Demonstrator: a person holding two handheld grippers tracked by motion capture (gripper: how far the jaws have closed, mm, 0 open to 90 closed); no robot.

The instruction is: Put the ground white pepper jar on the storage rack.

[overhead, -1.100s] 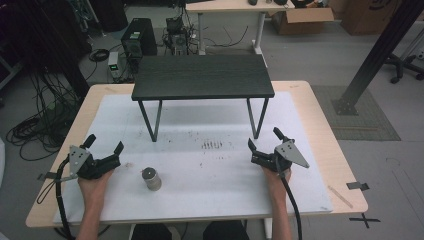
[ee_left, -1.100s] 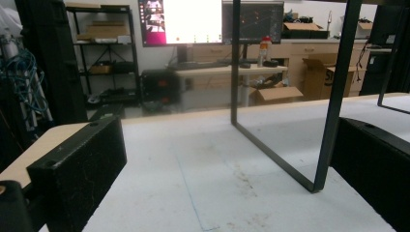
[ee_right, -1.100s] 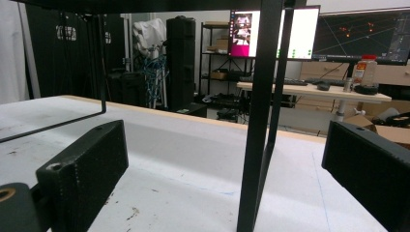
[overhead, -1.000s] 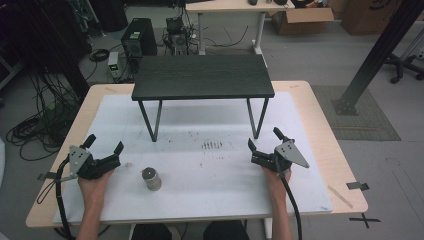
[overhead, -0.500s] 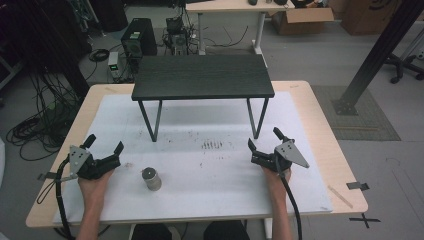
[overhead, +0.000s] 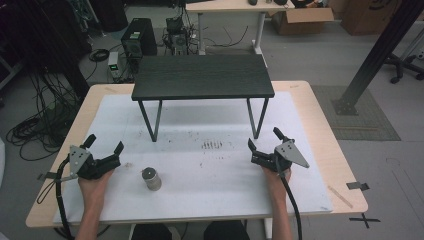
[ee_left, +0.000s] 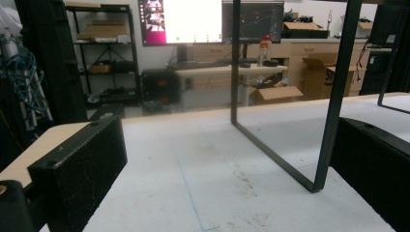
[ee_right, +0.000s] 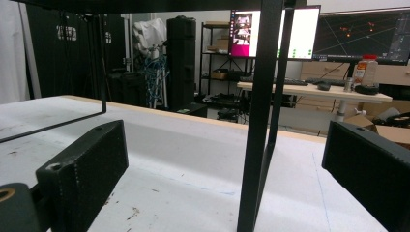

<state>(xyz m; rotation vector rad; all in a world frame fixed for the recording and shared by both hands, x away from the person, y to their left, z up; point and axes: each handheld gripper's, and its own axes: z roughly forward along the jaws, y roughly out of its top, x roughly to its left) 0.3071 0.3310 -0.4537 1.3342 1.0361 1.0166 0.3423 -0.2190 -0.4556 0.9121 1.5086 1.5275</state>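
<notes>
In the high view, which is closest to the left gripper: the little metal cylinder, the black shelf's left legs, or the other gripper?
From the left gripper:
1. Metal cylinder, just to its right.
2. Shelf's left legs, farther up the table.
3. Right gripper, across the mat.

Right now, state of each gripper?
Left gripper: open, jaws wide apart, holding nothing; small metal cylinder sits apart on the white mat.
Right gripper: open, empty, facing the black shelf's leg.

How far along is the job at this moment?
Nothing looks done. The metal cylinder stands alone on the white mat, untouched. Nothing is in hand: the left gripper and right gripper rest open on the mat, either side. Reaching and grasping the cylinder, likely by the nearer left gripper, is left.
</notes>
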